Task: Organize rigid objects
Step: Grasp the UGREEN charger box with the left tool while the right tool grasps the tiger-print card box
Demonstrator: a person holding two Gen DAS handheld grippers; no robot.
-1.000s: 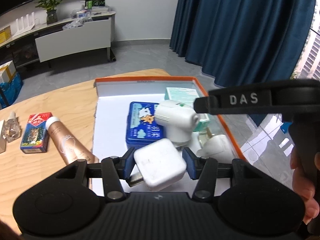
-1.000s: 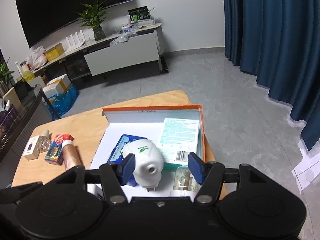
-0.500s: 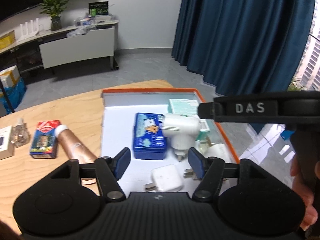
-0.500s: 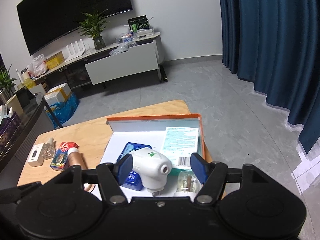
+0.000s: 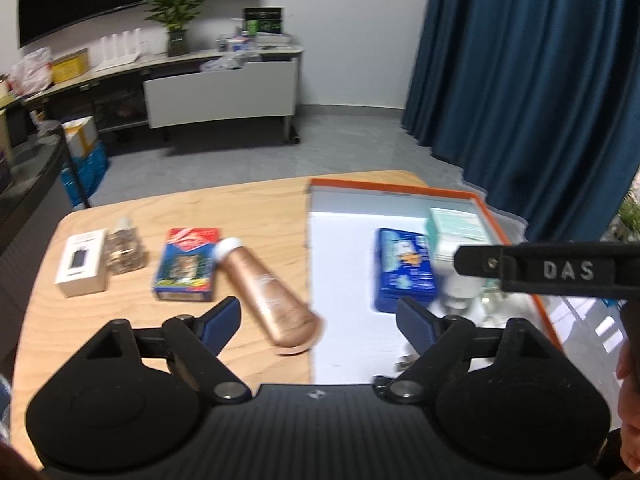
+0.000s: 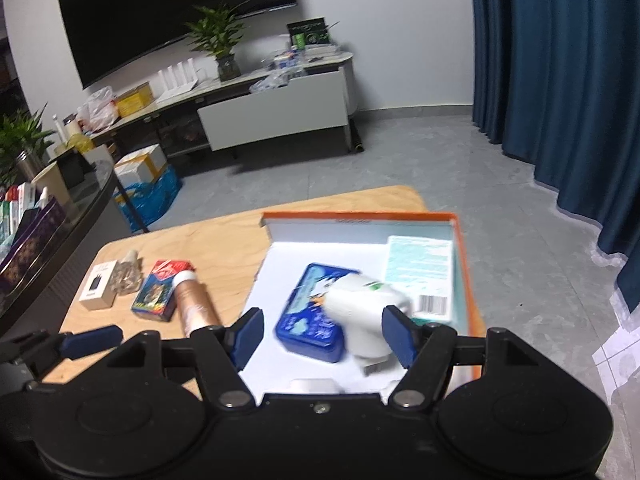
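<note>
The box [image 6: 360, 216] sits on the table [image 5: 248, 208], its near edge hidden behind the grippers. Inside, the blue tin [image 6: 310, 314] and blurred white plug [image 6: 366, 312] lie released. Left gripper [image 5: 318, 320] and right gripper [image 6: 322, 334] are opening, empty.

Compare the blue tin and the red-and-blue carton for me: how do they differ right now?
The blue tin lies inside the orange-rimmed tray; the red-and-blue carton lies out on the wooden table. The tin has rounded corners and a raised rim, the carton sharp edges. The tin touches the white plug-in device; the carton lies against the copper tube. Both lie flat, picture side up.
</note>
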